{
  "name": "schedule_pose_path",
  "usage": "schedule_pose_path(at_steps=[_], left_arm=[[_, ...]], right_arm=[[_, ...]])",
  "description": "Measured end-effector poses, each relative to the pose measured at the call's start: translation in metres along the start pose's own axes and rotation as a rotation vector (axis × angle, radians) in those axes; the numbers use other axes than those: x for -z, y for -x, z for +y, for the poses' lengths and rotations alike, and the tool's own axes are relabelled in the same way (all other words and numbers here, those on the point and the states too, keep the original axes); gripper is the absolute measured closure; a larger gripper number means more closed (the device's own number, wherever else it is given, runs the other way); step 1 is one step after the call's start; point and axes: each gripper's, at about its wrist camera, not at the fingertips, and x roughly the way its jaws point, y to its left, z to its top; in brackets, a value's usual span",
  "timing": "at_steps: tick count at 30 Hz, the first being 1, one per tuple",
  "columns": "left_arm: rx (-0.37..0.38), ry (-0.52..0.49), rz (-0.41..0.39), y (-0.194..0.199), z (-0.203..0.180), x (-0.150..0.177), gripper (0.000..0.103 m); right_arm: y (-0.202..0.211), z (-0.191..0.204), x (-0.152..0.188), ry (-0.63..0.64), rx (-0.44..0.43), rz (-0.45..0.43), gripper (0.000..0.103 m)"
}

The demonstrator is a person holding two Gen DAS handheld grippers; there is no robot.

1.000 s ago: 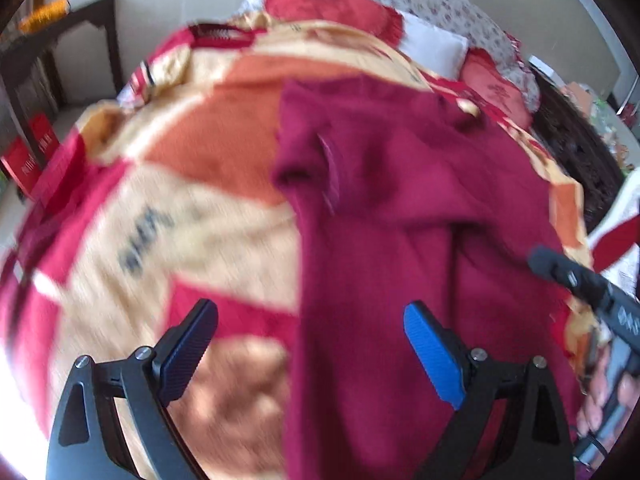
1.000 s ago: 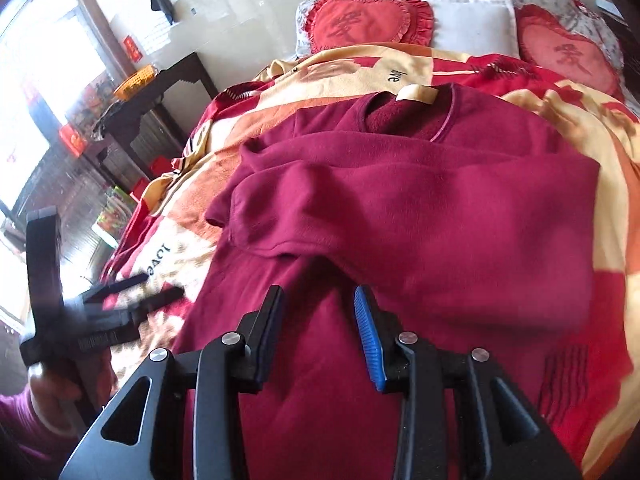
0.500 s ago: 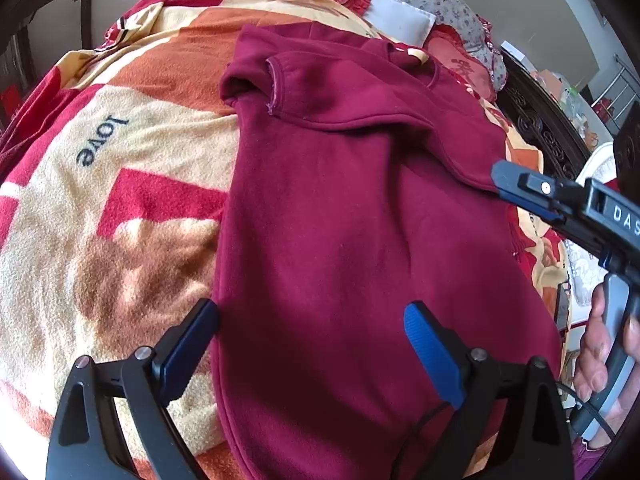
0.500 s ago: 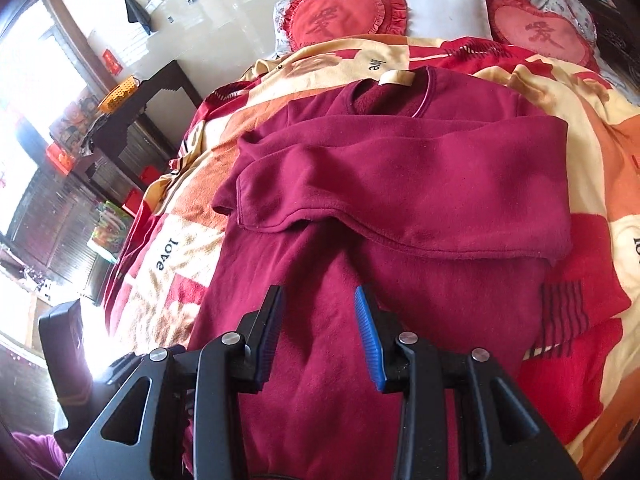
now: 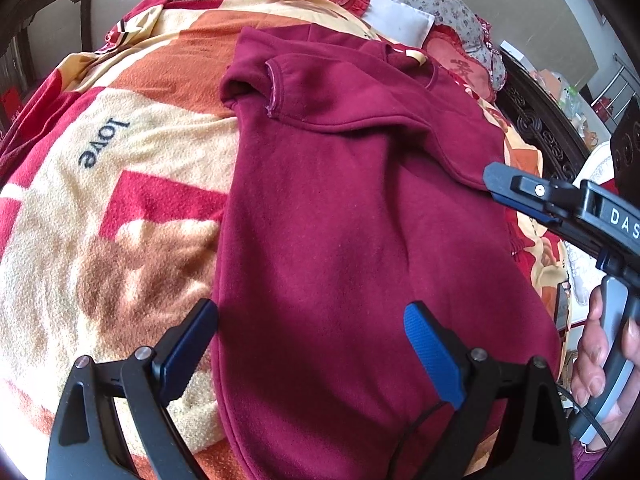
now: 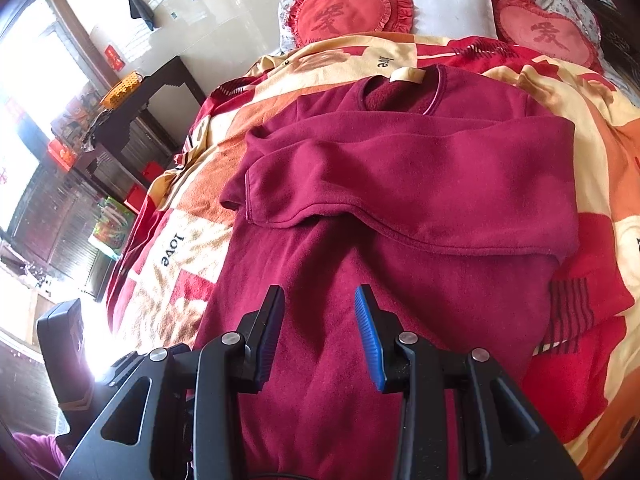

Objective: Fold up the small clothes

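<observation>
Near field: the left gripper (image 5: 310, 344) hangs over the near left part of the maroon sweatshirt (image 5: 360, 220), its blue-padded fingers (image 5: 430, 354) spread wide with one on each side of the garment's left edge; nothing is pinched. The right gripper (image 6: 319, 332) hangs above the lower body of the same sweatshirt (image 6: 400, 208), its fingers (image 6: 370, 338) set a narrow gap apart, with only cloth showing beneath the gap and nothing clamped. In the left wrist view the right gripper's tip also enters from the right, with the person's hand (image 5: 604, 356) on its handle.

Middle field: the sweatshirt lies flat on a patterned fleece blanket (image 6: 188, 240) printed with the word "love". One sleeve (image 6: 400, 184) is laid straight across the chest, its cuff reaching the garment's left edge and its fold sitting at the right edge. The lower body is spread full length toward the viewer.

Far field: the neckline with a cream label (image 6: 406, 75) points away, toward two red heart-shaped cushions (image 6: 348, 14) and a white pillow (image 6: 452, 10) at the head of the bed.

Progress, as judged: the sleeve stage appears done, since no sleeve trails outside the body's outline. The hem-to-collar fold remains, and neither gripper has yet taken hold of the hem.
</observation>
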Motion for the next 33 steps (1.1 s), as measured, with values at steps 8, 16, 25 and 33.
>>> schedule_pose_path(at_steps=[8, 16, 25, 33], left_arm=[[0.0, -0.003, 0.004, -0.002, 0.001, -0.008, 0.006], [0.006, 0.014, -0.131, 0.004, 0.022, -0.076, 0.006], [-0.058, -0.084, -0.194, -0.037, 0.011, -0.171, 0.02], [-0.112, -0.187, -0.063, -0.089, 0.002, -0.195, 0.081]], right_arm=[[-0.001, -0.005, 0.001, -0.009, -0.001, 0.003, 0.085], [0.003, -0.019, 0.001, -0.026, -0.008, -0.024, 0.085], [0.014, -0.063, 0.006, -0.113, -0.032, -0.047, 0.085], [0.024, -0.097, 0.006, -0.174, -0.036, -0.085, 0.085]])
